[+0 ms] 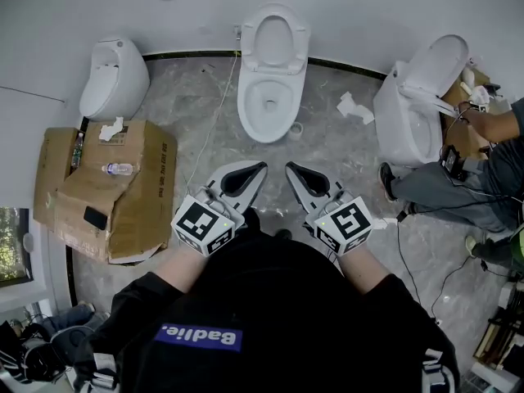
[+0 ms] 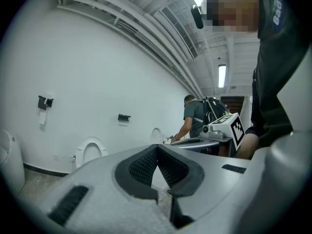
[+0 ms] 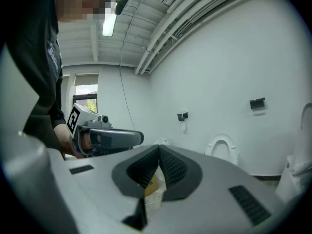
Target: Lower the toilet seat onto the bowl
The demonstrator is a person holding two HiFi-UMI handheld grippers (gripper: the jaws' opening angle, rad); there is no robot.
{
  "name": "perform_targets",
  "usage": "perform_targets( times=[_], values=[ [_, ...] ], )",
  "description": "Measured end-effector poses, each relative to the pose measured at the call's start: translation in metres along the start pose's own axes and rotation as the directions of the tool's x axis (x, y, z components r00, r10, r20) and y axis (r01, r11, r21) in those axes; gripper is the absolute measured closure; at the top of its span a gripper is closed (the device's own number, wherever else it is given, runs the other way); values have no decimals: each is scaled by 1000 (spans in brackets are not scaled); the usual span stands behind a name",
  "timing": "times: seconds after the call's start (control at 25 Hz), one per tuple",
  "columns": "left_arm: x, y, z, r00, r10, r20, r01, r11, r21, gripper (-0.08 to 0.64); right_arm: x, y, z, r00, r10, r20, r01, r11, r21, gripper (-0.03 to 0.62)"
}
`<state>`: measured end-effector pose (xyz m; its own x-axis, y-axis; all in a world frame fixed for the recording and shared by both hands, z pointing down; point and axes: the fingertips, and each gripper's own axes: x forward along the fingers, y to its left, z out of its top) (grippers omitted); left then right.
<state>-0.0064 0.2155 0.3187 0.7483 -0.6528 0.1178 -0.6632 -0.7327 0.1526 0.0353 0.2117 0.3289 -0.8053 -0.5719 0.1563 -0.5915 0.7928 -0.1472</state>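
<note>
- Head view has the left gripper (image 1: 257, 170) and the right gripper (image 1: 291, 169) held side by side low in front of the person's body, tips pointing forward and near each other.
- Left gripper view shows that tool's jaws pressed together at the tip, with nothing caught between the ribbed pads (image 2: 141, 165). Right gripper view shows the same for the other tool: jaws together and empty.
- Straight ahead of both tips, well apart from them across the grey stone-look floor (image 1: 344, 154), stands the white toilet (image 1: 270, 97).
- Its toilet seat (image 1: 276, 35) is raised and leans back toward the wall (image 1: 196, 6) beyond the bowl (image 1: 268, 105). The oval ring faces the grippers and the bowl's rim is uncovered.
- As I judge it, nothing of the task is done: the approach, the touch on the seat and the swing down all remain.
- Off to the left of the left gripper lies a flattened cardboard box (image 1: 139, 195) with a water bottle (image 1: 119, 169) on it.
- Far to the right of the right gripper, another person (image 1: 491, 170) works at a second toilet (image 1: 409, 113).
</note>
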Motion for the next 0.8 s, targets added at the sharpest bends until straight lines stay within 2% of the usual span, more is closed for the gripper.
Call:
perform_targets(
  times=[0.44,0.8],
  values=[
    [33,107,16,999,-40,-4,40,999,24,543,94,-48,15,999,-49,-16,49,998,26,565],
    [51,175,24,993,-119,-10,119,992,38,543,151,-82,34,986,-164,-10,164,986,19,565]
  ],
)
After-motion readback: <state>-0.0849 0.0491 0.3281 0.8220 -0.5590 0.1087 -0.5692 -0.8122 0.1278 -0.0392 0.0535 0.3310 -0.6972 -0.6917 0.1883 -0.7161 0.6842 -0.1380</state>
